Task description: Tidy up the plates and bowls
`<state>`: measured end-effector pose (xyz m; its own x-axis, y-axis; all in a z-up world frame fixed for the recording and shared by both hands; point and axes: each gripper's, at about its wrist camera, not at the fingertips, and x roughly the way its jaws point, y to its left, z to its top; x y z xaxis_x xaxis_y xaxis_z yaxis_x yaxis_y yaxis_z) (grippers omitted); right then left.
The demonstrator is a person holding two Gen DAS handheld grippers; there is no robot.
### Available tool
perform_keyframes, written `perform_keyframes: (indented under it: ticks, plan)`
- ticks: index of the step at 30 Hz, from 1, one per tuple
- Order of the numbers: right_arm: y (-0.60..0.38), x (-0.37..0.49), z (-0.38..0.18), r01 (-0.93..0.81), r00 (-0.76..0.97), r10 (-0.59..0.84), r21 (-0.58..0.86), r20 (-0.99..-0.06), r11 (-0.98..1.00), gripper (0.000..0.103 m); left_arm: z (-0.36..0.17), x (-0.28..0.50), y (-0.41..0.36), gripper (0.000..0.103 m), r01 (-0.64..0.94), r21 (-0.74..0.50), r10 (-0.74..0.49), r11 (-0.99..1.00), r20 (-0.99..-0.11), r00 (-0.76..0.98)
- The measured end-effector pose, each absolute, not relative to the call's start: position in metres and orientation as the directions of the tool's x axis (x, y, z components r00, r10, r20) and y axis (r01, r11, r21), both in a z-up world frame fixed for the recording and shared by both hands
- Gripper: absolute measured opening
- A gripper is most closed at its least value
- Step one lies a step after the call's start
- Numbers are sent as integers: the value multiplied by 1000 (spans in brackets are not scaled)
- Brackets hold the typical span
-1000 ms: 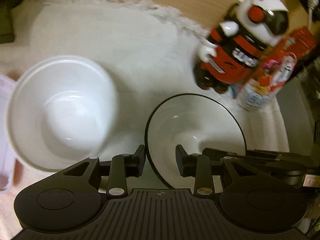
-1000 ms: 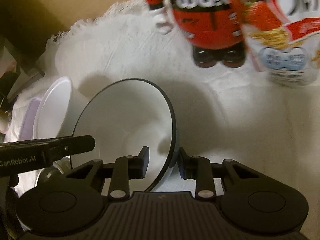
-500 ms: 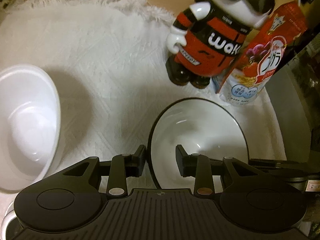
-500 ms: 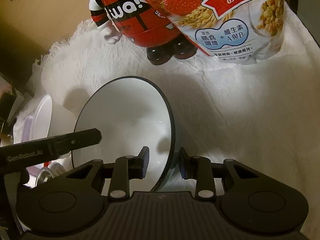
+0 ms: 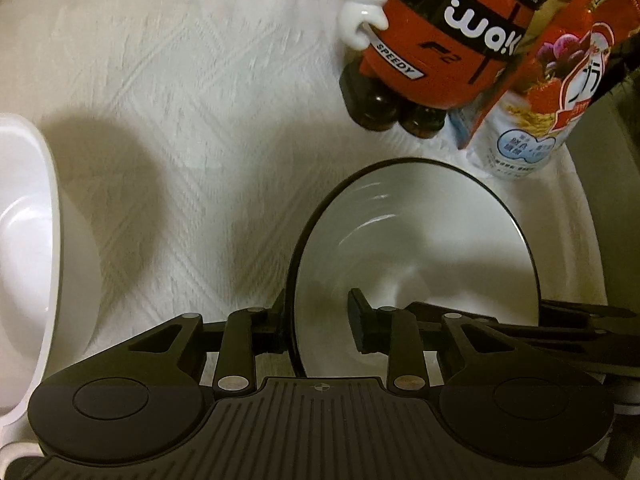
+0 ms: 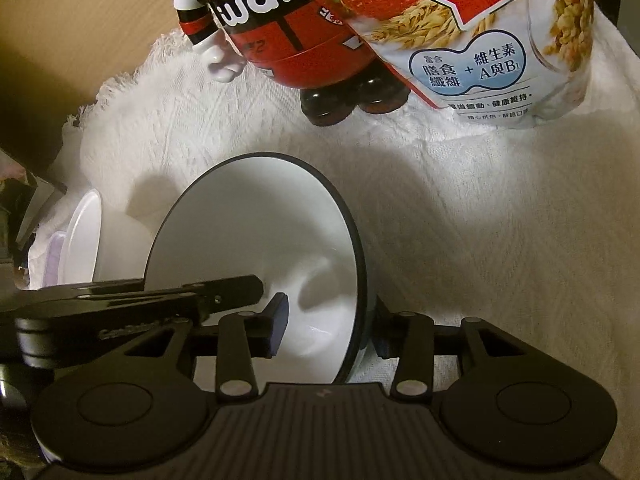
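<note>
A white bowl with a dark rim (image 5: 420,240) sits on the white cloth; it also shows in the right wrist view (image 6: 256,232). My left gripper (image 5: 320,316) straddles its left rim, one finger outside and one inside, with a gap at the inner pad. My right gripper (image 6: 328,328) straddles its right rim the same way, a gap showing at the inner pad. A plain white bowl (image 5: 24,260) stands at the far left; in the right wrist view it shows on the left (image 6: 84,240).
A red and black robot toy (image 5: 440,40) and a cereal bag (image 5: 552,92) stand close behind the rimmed bowl. The white cloth (image 5: 180,100) covers a wooden table (image 6: 80,40). A pale purple item (image 6: 54,260) lies beside the plain bowl.
Both grippers and the rimmed bowl have moved toward the toy and cereal bag, away from the plain white bowl. The right gripper's inner finger now stands clear of the bowl wall.
</note>
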<state>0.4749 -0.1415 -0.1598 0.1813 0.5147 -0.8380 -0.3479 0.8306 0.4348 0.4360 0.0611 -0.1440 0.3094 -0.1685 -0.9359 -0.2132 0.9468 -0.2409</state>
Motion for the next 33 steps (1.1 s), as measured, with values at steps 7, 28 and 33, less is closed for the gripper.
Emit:
perform_keyframes:
  ticks: [7, 28, 33]
  plan:
    - [-144, 475, -161, -336, 187, 529, 452, -828, 826, 43, -146, 437, 67, 26, -226, -272, -196, 935, -931, 307]
    - [-147, 462, -107, -342, 227, 555, 468, -800, 815, 44, -67, 410, 52, 31, -238, -232, -154, 943, -939, 307]
    - [-162, 441, -80, -370, 222, 568, 471, -792, 801, 45, -46, 386, 37, 33, -206, -273, -202, 940, -930, 308]
